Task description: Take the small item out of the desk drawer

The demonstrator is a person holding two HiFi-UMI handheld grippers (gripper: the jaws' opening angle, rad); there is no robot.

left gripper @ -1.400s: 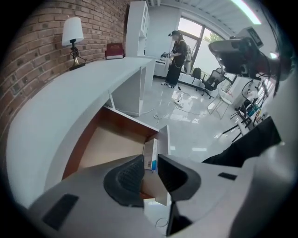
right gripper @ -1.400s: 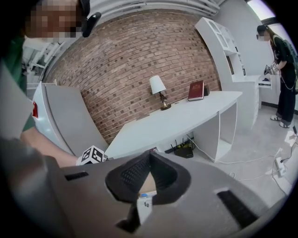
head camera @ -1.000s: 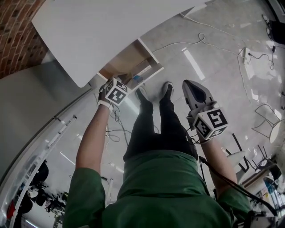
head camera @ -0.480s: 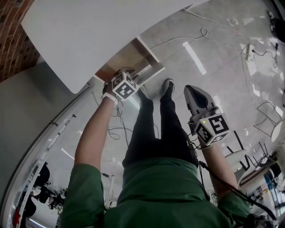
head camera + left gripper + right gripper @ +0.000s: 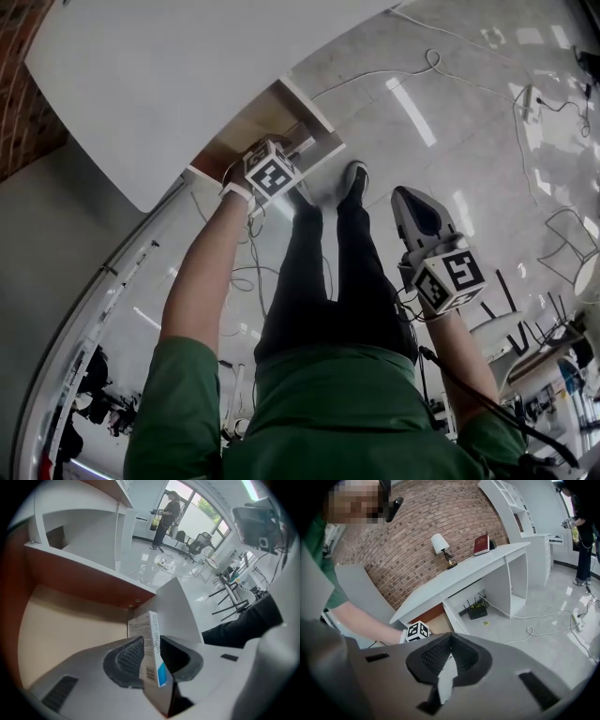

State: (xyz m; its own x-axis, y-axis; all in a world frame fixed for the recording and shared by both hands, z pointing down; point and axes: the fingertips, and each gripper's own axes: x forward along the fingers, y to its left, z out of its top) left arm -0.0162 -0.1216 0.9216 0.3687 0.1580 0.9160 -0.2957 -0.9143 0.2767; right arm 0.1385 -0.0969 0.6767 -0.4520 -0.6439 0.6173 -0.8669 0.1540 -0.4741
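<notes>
Head view: the left tongs (image 5: 274,167) reach into the open drawer (image 5: 258,127) under the white worktop (image 5: 187,75), marker cube up top. The right tongs (image 5: 410,202) hang well apart, over the floor beside the person's legs.

Left gripper view: here's the prize, a small white box (image 5: 152,634) with a blue corner, pinched edge-on between the two pads. The drawer's pale wooden bottom lies just behind it, so the box sits within the drawer. Whether it has left the bottom, I can't tell.

Right gripper view: jaws together, nothing between them, looking across at the worktop.

My call: the drawer is open and the grasp made, and lifting the box clear remains.
</notes>
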